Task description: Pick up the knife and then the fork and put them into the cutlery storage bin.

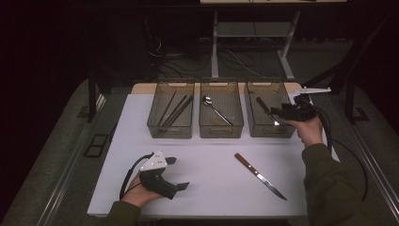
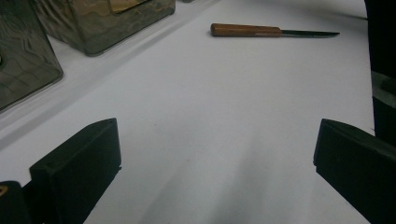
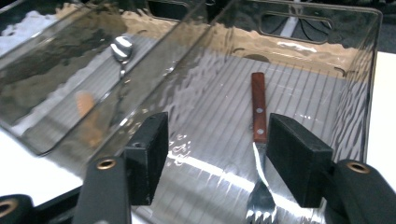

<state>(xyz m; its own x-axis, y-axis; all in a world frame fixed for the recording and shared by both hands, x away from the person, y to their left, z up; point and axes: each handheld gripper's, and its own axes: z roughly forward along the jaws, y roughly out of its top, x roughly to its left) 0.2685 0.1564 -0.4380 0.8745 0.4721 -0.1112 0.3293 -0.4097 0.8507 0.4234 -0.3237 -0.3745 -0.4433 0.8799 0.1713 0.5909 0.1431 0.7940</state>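
Nearest the camera, the left gripper rests on the white bench, well to the left of the knife, jaws spread wide with nothing between them. That wooden-handled knife lies flat on the bench, in front of the three clear bins. Behind and to the right of the knife, the right gripper hovers over the right bin, jaws apart and pinching nothing. A wooden-handled fork lies on this bin's floor beneath those jaws. A spoon lies in the middle bin, dark sticks in the left bin.
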